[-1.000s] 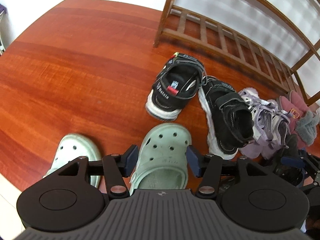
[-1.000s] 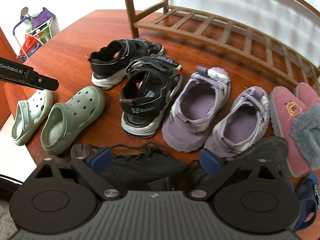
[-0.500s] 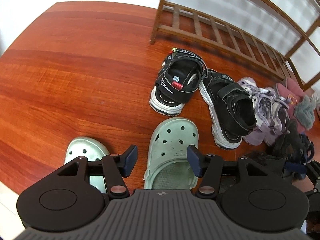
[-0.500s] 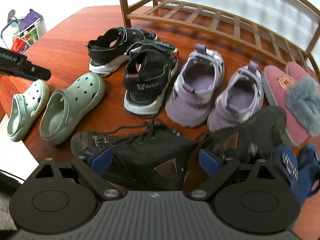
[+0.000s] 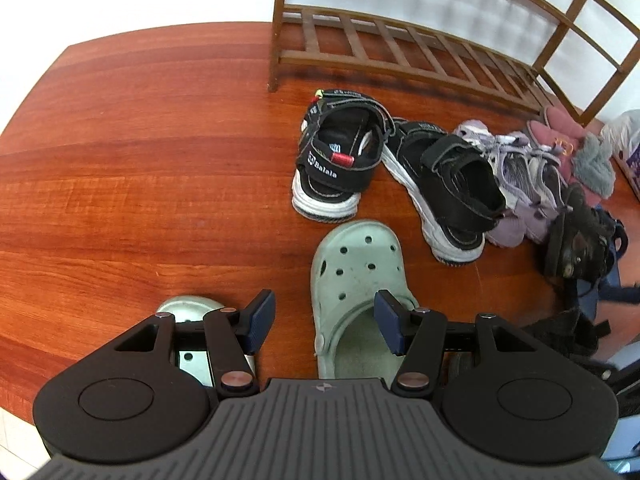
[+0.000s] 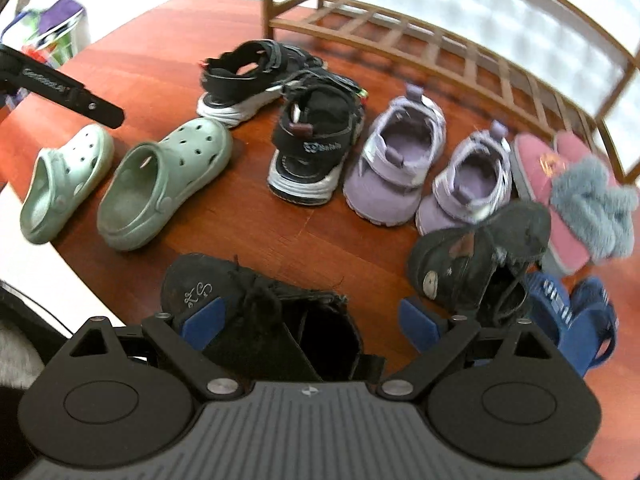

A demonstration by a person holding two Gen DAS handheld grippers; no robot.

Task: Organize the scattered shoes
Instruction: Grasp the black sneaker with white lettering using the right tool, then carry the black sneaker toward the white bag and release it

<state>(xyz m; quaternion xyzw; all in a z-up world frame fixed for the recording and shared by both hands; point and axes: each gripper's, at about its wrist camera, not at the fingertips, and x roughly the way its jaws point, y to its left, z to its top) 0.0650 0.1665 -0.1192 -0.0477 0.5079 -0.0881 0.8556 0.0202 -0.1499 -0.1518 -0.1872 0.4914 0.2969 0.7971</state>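
1. The left tool [image 5: 324, 322] hangs wide and empty over the heel of the larger green clog [image 5: 360, 280]. Over the last second the camera has risen and drawn back, so the clog sits further ahead between the pads rather than filling the gap; no grasp has been made.
2. The right tool [image 6: 310, 318] is likewise wide, holding nothing, above a black lace-up boot [image 6: 264, 312]. It too has lifted, and the boot's open top now faces the camera.
3. My reading: both tools are lining up on a shoe each, with nothing picked up so far.
4. Further out on the tabletop [image 5: 140, 140], the smaller green clog [image 6: 64, 188] lies beside its mate. The black sandals [image 6: 316, 148], one angled across the other, purple sneakers [image 6: 396, 160] and pink slippers [image 6: 560, 184] form a rough row.
5. The second black boot [image 6: 476, 260] lies tipped, beside blue sandals [image 6: 576, 316].
6. Beyond them, the wooden shoe rack [image 5: 420, 52] shows bare slats where visible.
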